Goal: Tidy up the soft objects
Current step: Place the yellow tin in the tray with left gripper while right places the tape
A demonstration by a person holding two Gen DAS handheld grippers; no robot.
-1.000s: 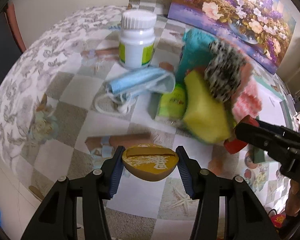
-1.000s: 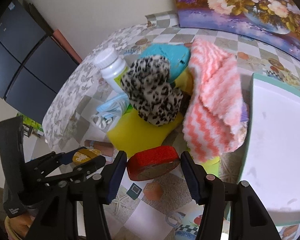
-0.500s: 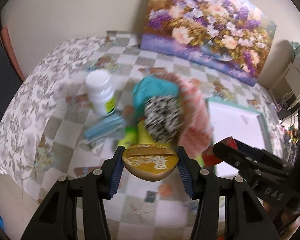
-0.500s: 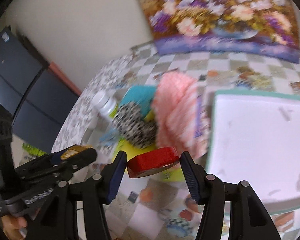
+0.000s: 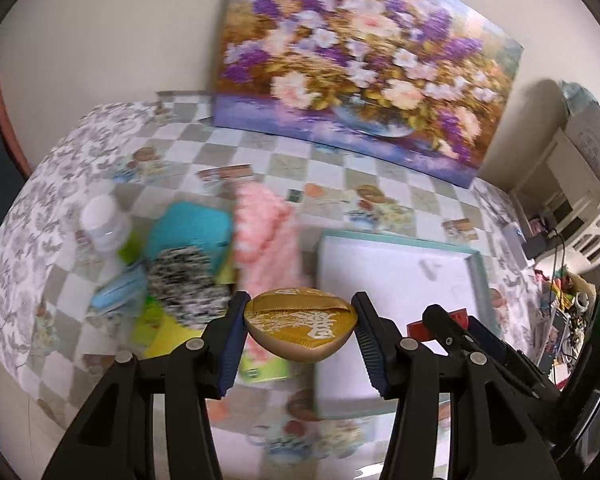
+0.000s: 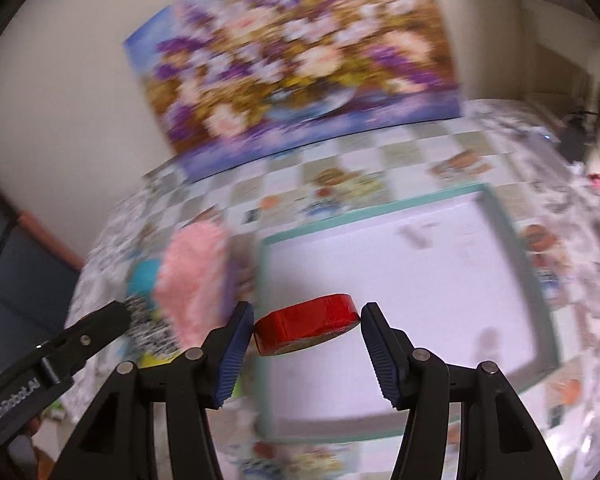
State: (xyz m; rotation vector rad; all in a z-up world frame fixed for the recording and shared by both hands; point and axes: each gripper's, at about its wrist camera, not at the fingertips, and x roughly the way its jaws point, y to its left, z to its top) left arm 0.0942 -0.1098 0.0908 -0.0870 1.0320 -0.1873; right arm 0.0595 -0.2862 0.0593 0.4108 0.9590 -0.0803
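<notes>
Left side of the worktop (image 5: 284, 168): a loose heap of items remains, comprising a white bottle (image 5: 104, 224), a blue face mask (image 5: 114, 292), a teal item (image 5: 192, 228), a leopard-print soft item (image 5: 184, 276), a yellow sponge (image 5: 160, 332) and a pink knitted cloth (image 5: 264, 236). All lie touching or overlapping one another, beside the tray's left edge.

Change noted: a second ago both grippers were low over this heap. Both have since risen and swung toward the tray, which now fills the centre of the right wrist view. Judgement: two pieces have been taken from the pile and are in transit for placing; the sorting is at an early stage, with most soft items not yet moved.

Centre: the left gripper (image 5: 300, 332) stands about half open, its blue pads pressed on either side of a gold cushion-like piece (image 5: 300, 328) bearing a white character. It hangs near the tray's left rim.

Right: the right gripper (image 6: 307, 330) is likewise about half open and clamped on a red padded piece (image 6: 306, 326), held above the tray.

Container: one white tray with a teal rim (image 6: 380, 210). No sorted items are visible in it; only faint marks on its surface, too blurred to identify.
</notes>
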